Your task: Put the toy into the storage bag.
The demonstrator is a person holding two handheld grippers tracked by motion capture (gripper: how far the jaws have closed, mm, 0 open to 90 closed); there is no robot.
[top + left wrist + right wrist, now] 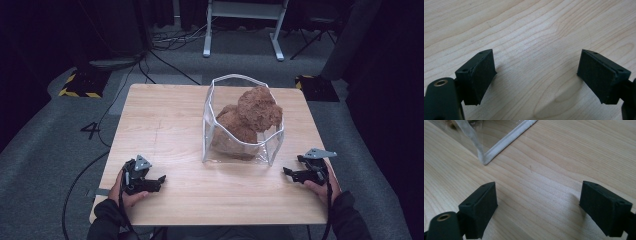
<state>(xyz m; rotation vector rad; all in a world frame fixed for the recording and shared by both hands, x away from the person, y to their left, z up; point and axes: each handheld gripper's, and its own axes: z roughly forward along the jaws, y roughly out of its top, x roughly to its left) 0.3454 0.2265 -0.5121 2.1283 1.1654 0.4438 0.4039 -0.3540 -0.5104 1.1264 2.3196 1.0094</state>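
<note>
I judge nothing begun: my left gripper [161, 178] and right gripper [286, 171] flank the clear bag [243, 145] of brown lumps [252, 112], jaws wide, empty.

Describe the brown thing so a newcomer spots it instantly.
On the light wooden table, right of centre, stands a clear plastic bag with a white rim. The brown plush toy sits inside, its top poking above the rim: the table's one fuzzy, rust-coloured thing.

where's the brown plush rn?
High view: the brown plush sits inside the clear bag, right of centre on the table, beyond and between the left gripper and right gripper.
</note>
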